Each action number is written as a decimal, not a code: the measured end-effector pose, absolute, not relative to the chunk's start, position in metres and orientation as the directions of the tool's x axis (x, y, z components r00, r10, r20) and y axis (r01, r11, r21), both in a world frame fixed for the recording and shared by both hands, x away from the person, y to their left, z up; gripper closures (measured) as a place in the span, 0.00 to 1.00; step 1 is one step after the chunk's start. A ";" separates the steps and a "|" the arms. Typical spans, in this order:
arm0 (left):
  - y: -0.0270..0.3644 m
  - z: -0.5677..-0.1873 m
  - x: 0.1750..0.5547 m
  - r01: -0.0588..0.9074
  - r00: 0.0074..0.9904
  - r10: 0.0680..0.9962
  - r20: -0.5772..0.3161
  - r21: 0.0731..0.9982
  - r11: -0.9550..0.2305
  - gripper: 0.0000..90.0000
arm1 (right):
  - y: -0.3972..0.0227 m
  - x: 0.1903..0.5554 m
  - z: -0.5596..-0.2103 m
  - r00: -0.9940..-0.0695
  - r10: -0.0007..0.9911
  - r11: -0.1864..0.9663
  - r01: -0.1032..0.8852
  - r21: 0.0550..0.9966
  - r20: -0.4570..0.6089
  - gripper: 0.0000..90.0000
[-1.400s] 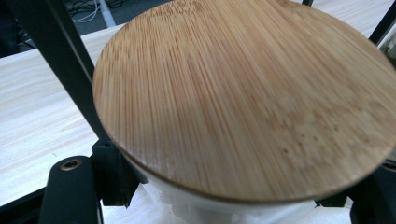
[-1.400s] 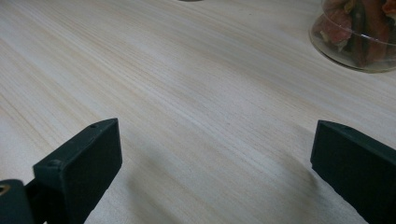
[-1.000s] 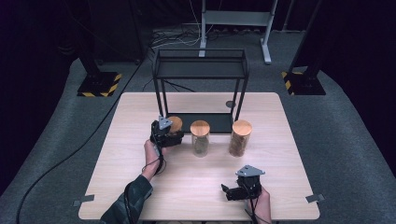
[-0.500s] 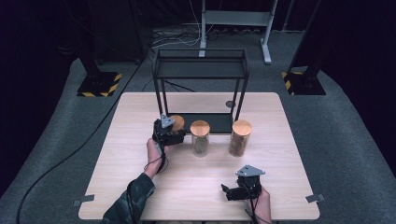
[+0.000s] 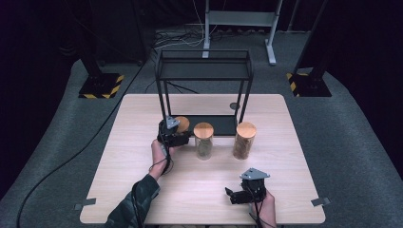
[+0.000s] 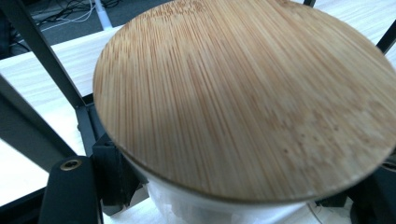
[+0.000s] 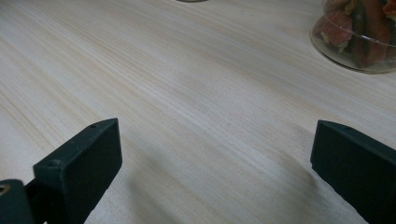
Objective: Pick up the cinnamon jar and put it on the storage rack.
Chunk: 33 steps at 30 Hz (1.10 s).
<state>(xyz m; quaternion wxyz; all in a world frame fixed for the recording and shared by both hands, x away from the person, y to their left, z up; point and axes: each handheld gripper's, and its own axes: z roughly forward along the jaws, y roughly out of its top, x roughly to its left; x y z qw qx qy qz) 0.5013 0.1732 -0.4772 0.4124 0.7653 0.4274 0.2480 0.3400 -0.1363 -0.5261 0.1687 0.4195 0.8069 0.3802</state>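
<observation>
Three jars stand before the shelf rack. Your left gripper pinches the leftmost jar at its lower shelf; keep it upright. Right gripper rests spread.

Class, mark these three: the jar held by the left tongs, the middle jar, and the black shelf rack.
held jar (image 6: 243, 98), left gripper view, on its bamboo lid
middle jar (image 5: 203, 129), high view, on its lid
black shelf rack (image 5: 204, 79), high view, on its top front bar
</observation>
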 end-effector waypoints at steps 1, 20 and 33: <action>0.173 -0.478 0.502 0.452 0.509 0.860 0.023 0.843 -0.290 0.28 | -0.136 0.340 -0.526 -0.591 0.805 0.359 0.549 0.755 0.047 0.01; 0.168 -0.481 0.514 0.469 0.494 0.870 0.004 0.841 -0.270 0.28 | -0.136 0.340 -0.526 -0.594 0.803 0.362 0.548 0.754 0.046 0.01; 0.164 -0.482 0.524 0.480 0.480 0.877 -0.012 0.840 -0.251 0.28 | -0.136 0.340 -0.526 -0.595 0.802 0.363 0.548 0.753 0.047 0.01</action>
